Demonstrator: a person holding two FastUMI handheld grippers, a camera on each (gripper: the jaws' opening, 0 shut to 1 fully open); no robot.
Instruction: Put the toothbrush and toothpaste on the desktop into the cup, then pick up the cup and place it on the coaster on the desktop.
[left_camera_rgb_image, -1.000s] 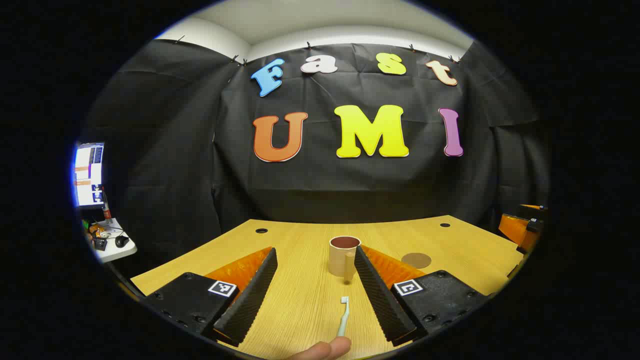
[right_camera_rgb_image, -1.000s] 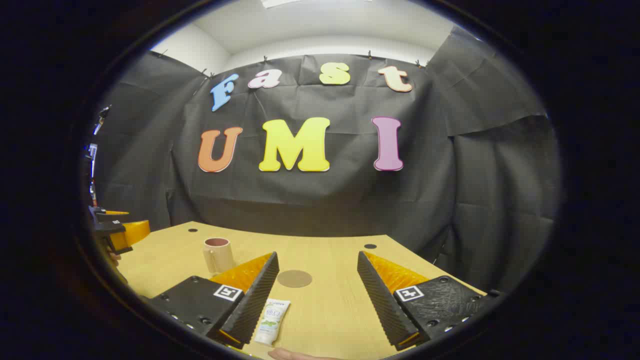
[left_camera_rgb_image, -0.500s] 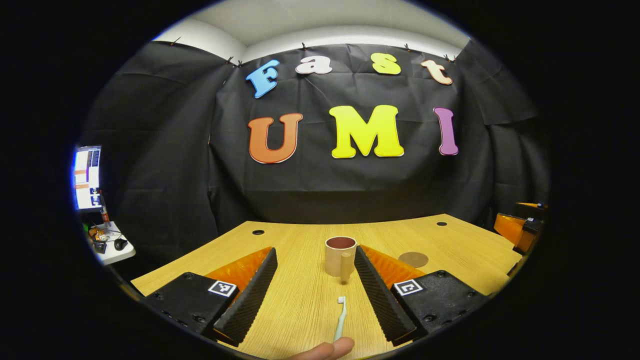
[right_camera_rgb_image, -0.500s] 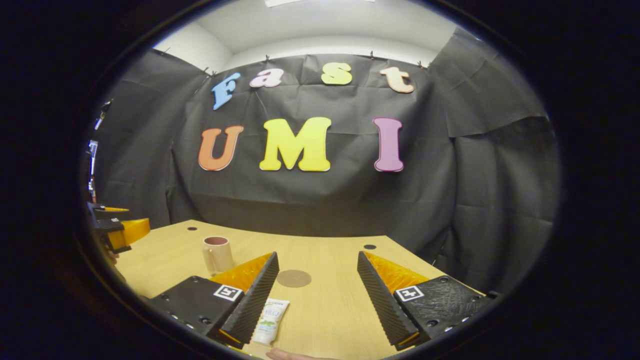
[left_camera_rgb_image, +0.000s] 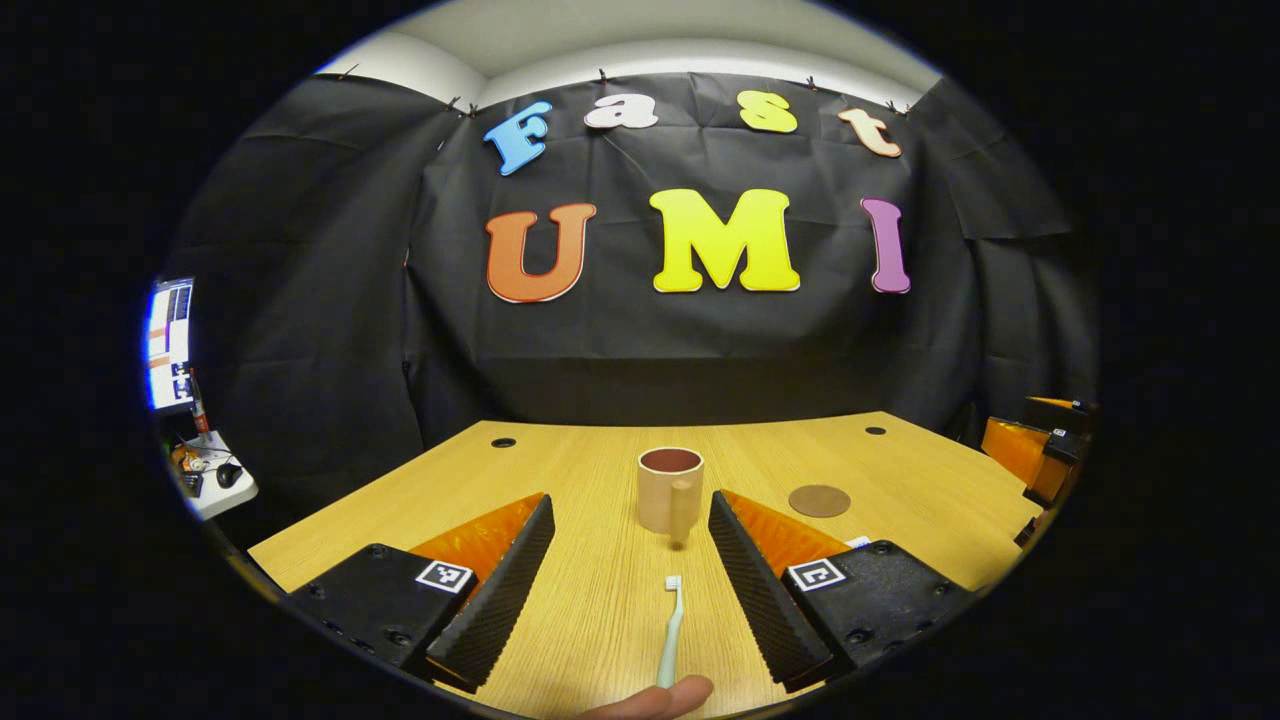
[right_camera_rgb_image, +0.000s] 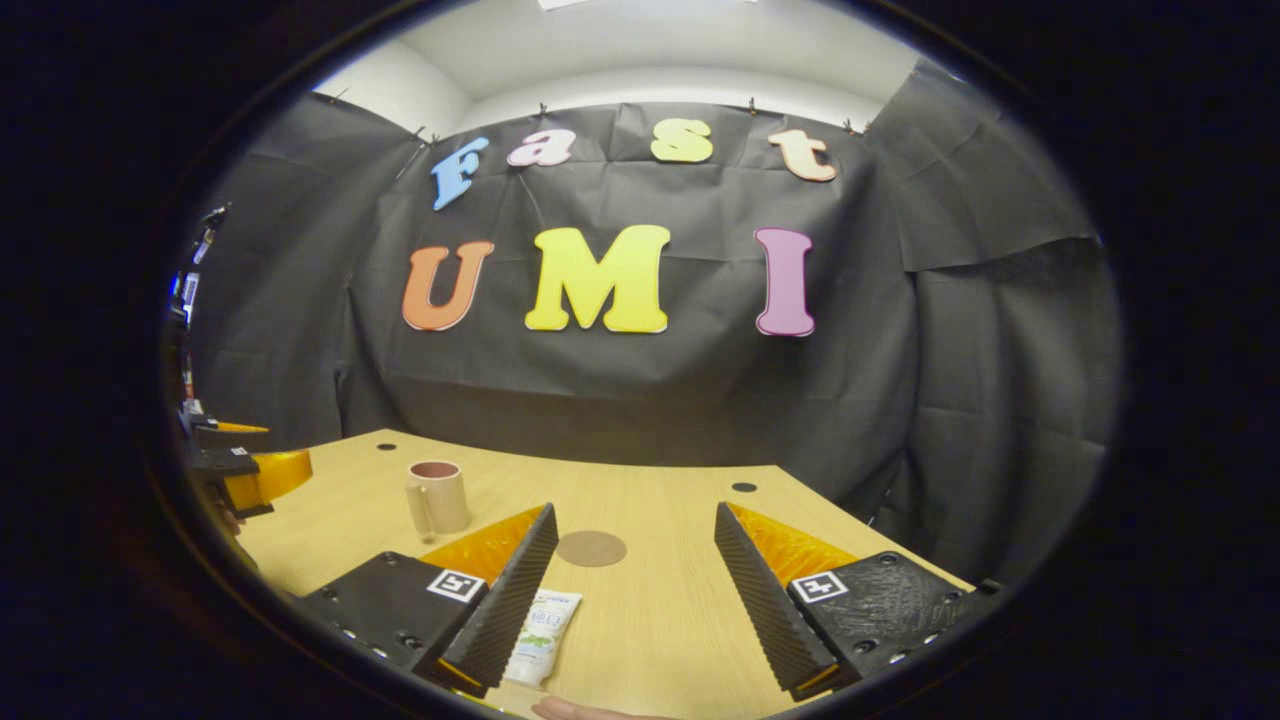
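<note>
A pale green toothbrush (left_camera_rgb_image: 669, 633) lies on the wooden desktop (left_camera_rgb_image: 590, 480), bristle end pointing away, between the fingers of my open left gripper (left_camera_rgb_image: 628, 585). Beyond it stands a beige cup (left_camera_rgb_image: 669, 489) with its handle facing me. A round brown coaster (left_camera_rgb_image: 819, 500) lies to the cup's right. In the right gripper view, a white toothpaste tube (right_camera_rgb_image: 543, 636) lies by the inner side of the near finger of my open right gripper (right_camera_rgb_image: 634, 590). The cup (right_camera_rgb_image: 437, 497) and the coaster (right_camera_rgb_image: 591, 548) lie farther off, with the left gripper (right_camera_rgb_image: 240, 470) at the far left.
A fingertip (left_camera_rgb_image: 660, 697) shows at the bottom edge by the toothbrush handle. The other gripper (left_camera_rgb_image: 1030, 450) sits at the desk's right edge. A side table (left_camera_rgb_image: 205, 480) with a monitor and small items stands off to the left. Cable holes (left_camera_rgb_image: 503, 442) mark the desk's back.
Both views have tipped slightly downward and drawn back a little, so the desk shows more. The toothbrush, toothpaste, cup and coaster have not moved. Both grippers stay open.
</note>
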